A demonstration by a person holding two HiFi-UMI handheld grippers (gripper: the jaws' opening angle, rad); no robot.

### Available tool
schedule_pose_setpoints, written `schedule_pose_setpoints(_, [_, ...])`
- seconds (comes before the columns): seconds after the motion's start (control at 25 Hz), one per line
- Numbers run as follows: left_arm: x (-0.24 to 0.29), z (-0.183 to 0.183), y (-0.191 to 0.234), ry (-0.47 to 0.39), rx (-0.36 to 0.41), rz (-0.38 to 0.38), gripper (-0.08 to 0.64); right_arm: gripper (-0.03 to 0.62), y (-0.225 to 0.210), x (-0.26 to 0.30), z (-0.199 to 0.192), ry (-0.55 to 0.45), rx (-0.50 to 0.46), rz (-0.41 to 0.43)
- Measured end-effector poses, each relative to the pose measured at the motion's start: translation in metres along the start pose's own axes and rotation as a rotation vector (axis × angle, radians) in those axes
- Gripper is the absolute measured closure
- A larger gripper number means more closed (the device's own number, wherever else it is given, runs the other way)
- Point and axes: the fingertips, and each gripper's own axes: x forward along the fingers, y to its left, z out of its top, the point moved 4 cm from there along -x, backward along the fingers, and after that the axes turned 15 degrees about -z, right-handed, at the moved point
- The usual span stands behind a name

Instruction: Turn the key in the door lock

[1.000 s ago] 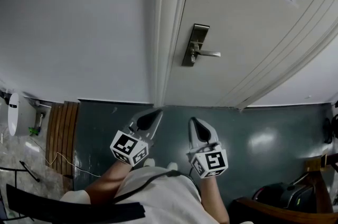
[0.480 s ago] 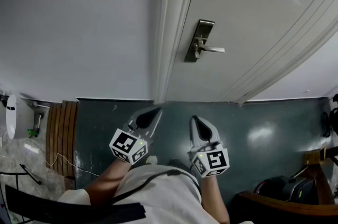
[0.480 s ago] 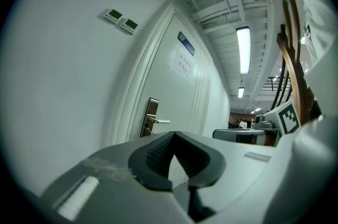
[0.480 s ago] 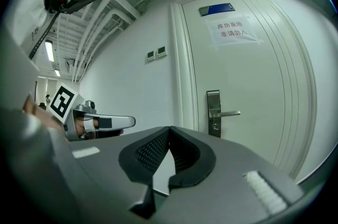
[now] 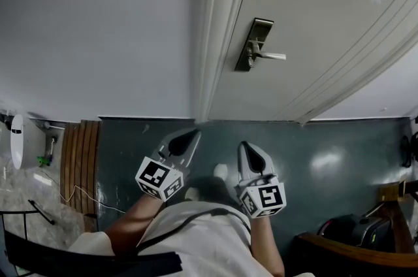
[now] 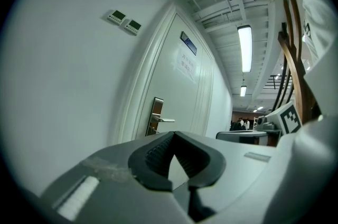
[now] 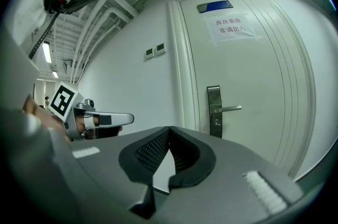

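The whole task hangs on the lock plate [image 5: 255, 45], a narrow metal strip mounted upright on the closed door [image 5: 326, 27], close beside the door frame [image 5: 212, 40]. Its long axis runs up and down the door. The lever handle [image 5: 274, 56] juts level from it, pointing away from the frame. In the right gripper view a small dark spot sits on the plate just under the lever. It is too small to tell whether that is a bare keyhole or a key already seated there, and no key shows anywhere else. The 2 grippers are held low, side by side above the floor [image 5: 339, 158], both pointing toward the door and well apart from it. The left gripper [image 5: 191, 135] has its jaws drawn together with nothing between them. The right gripper [image 5: 245, 146] is likewise closed and empty. Seen from the head, the plate lies ahead of the right gripper's tips, a little to their right and clearly higher. From the left gripper it lies farther over to the right. The right gripper is judged the nearer and better lined up, since its own view shows the plate almost straight ahead, only slightly right of the tips. That gripper would need to rise and travel forward, and its jaws would have to part before closing on a key across the plate's upright line.
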Motion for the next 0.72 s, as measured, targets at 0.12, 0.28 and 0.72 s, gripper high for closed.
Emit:
schedule_pose_setpoints(0.12, [0.008, 0.0, 0.005, -0.006, 0.002, 0.016, 0.555, 0.584, -0.005, 0.011, -0.004, 0.009, 0.0, 0.022])
schedule_pose_setpoints(0.28, [0.023, 0.003, 0.013, 0.001, 0.014, 0.025, 0.555, 0.584, -0.013, 0.034, -0.001, 0.01, -0.002, 0.054])
schedule_pose_setpoints(0.72, [0.085, 0.019, 0.057, 0.016, 0.036, 0.082, 0.555, 0.584, -0.061, 0.12, 0.015, -0.002, -0.074, 0.106])
